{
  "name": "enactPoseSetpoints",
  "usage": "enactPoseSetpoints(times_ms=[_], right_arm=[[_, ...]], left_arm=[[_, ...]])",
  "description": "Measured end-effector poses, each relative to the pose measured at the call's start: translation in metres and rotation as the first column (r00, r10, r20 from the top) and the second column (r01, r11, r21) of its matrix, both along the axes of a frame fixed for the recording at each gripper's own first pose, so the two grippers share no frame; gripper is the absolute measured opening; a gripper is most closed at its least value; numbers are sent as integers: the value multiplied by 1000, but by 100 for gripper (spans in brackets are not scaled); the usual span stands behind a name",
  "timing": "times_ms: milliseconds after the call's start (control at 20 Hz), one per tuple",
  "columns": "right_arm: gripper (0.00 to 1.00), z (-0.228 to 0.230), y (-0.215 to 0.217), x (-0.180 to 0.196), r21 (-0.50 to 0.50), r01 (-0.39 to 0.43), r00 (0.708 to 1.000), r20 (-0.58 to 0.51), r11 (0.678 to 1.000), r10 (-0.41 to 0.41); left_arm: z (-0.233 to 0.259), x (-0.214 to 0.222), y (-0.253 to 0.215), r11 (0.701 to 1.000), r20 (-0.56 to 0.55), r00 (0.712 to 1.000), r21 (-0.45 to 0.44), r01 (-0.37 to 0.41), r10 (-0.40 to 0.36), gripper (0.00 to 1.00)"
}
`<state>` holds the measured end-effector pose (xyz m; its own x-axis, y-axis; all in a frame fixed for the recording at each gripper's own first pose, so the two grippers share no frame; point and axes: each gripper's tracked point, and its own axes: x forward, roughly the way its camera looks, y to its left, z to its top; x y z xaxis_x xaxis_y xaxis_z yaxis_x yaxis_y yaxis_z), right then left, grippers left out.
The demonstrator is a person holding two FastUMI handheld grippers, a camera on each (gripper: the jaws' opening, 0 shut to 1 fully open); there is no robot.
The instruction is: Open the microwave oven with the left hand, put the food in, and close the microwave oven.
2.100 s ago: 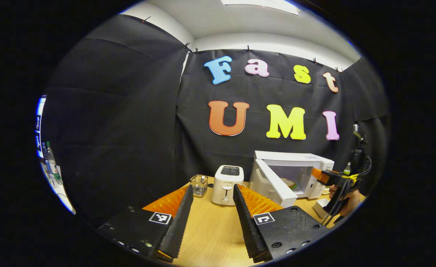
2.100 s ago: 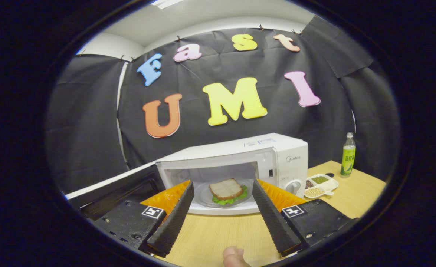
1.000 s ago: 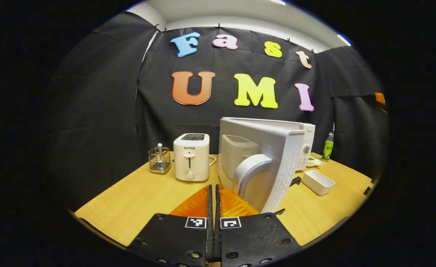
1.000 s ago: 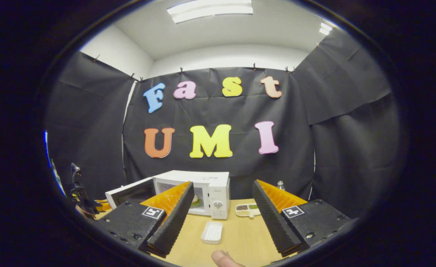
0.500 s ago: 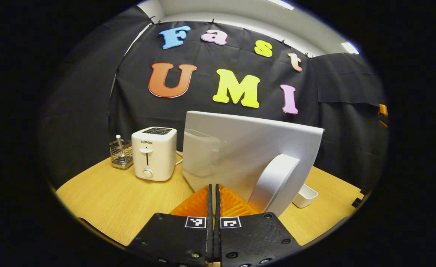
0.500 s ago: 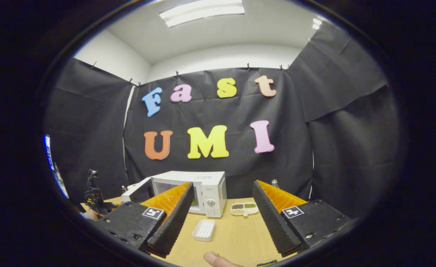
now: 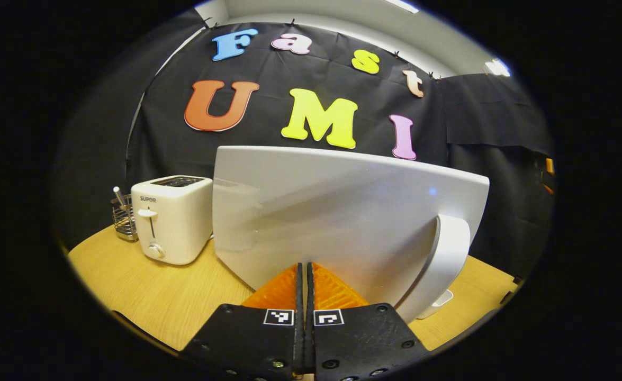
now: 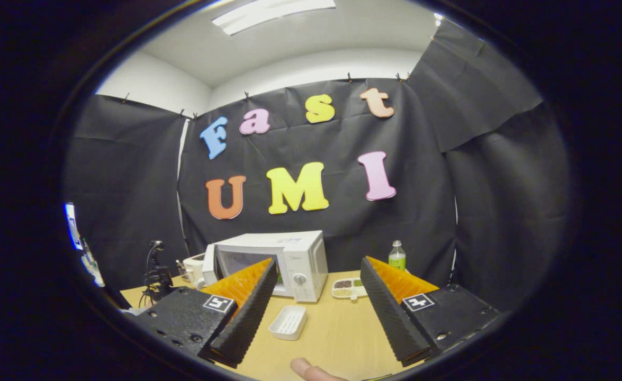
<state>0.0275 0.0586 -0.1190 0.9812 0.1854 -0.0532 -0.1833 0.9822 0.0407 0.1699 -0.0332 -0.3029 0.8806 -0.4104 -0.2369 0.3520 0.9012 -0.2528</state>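
The microwave door (image 7: 342,211) looks like smooth, glossy white plastic that catches soft reflections, and its handle (image 7: 440,264) has a satin, silvery sheen. The toaster (image 7: 170,217) beside it is smooth, glossy white plastic, with a wire-mesh metal holder (image 7: 124,218) behind it. The table (image 7: 146,286) shows a matt, light wood-grain surface. In the right gripper view, the microwave (image 8: 289,259) casing is smooth white, the small tray (image 8: 288,321) on the table looks like white ribbed plastic, and the bottle (image 8: 397,255) looks like clear plastic.
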Motion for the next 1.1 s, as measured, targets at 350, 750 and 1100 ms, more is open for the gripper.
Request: enactPoseSetpoints(times_ms=[350, 750, 1100], right_arm=[[100, -4, -15, 22, 62, -15, 1000, 16, 998, 14], [91, -21, -49, 43, 97, 12, 1000, 15, 995, -13], [91, -40, -62, 61, 111, 15, 1000, -8, 994, -15]], left_arm=[[8, 32, -53, 999, 26, 999, 17, 40, -41, 0], [13, 77, -107, 998, 30, 998, 14, 59, -59, 0], [-6, 112, -125, 997, 16, 1000, 71, 12, -13, 0]])
